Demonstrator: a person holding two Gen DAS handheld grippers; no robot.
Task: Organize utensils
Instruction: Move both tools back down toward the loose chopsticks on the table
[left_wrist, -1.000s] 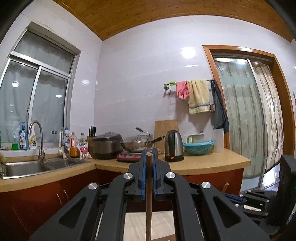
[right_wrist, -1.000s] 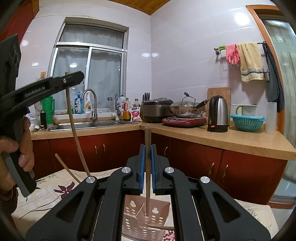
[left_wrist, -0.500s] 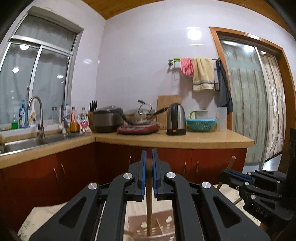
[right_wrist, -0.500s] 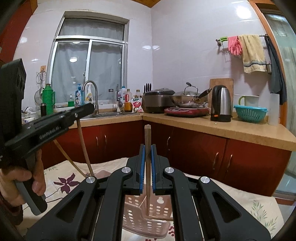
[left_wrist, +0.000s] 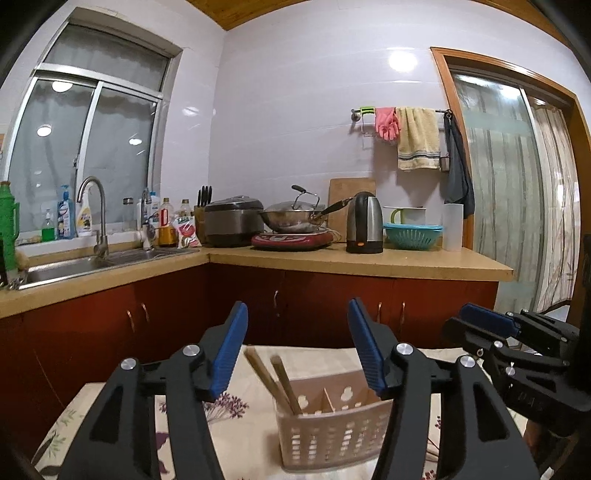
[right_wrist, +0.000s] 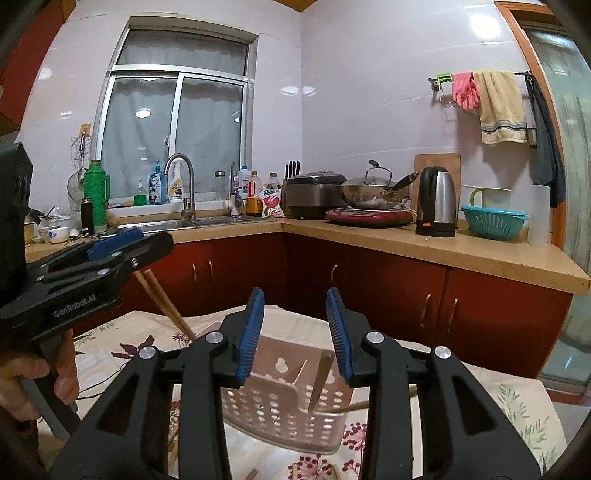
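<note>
Left gripper (left_wrist: 297, 347) jaws spread wide, having just been opening, nothing between the blue pads; right gripper (right_wrist: 294, 334) jaws also parted, just been opening, nothing pinched. Pink perforated utensil basket (left_wrist: 332, 435) sits on the floral tablecloth (left_wrist: 236, 439), just below and ahead of both grippers, with inner dividers making compartments. Two wooden chopsticks (left_wrist: 273, 382) stand in the basket's left-end compartment in the left wrist view, long axes steeply tilted, lower ends inside the basket, upper ends leaning up and to the left, close together and roughly parallel. In the right wrist view another wooden stick (right_wrist: 320, 380) stands in the basket's right part, near upright, top leaning slightly right, blurred; exact compartment unclear. A further stick (right_wrist: 347, 407) pokes out sideways at the basket's right side, near level. Person's hand (right_wrist: 33, 384) grips the left gripper's handle at left edge. Kitchen counter (left_wrist: 369, 260) runs behind.
</note>
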